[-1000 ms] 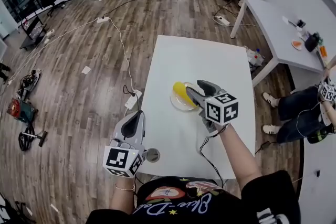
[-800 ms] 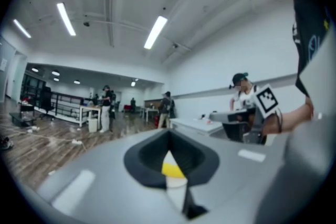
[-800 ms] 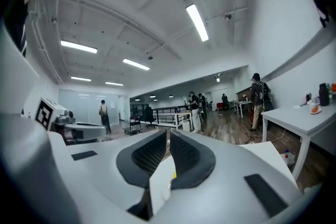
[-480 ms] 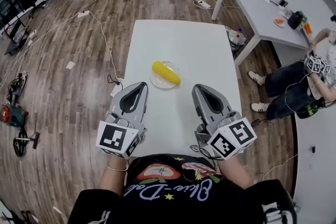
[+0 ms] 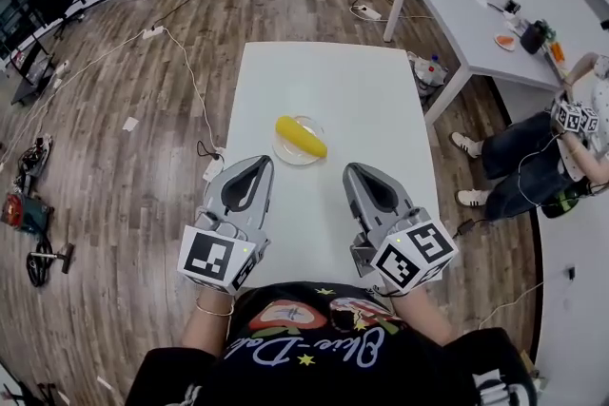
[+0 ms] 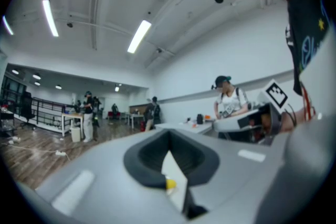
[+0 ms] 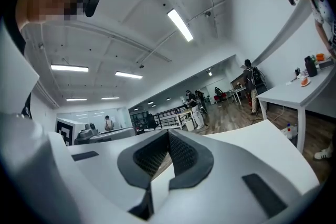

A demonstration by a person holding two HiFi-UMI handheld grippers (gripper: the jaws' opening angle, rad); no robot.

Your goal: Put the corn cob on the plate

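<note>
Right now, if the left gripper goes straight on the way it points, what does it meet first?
Probably the corn cob on the plate: it shows low between the left gripper fingers. Held level, the gripper might pass above it; height is unclear.

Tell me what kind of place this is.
Probably an open-plan lab or workshop: bare white tables, cables trailing over the wood floor, and a second seated person holding a marker cube.

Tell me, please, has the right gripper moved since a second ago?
Yes. The right gripper has drawn back from the plate, where it was at the corn cob, toward the person's body.
</note>
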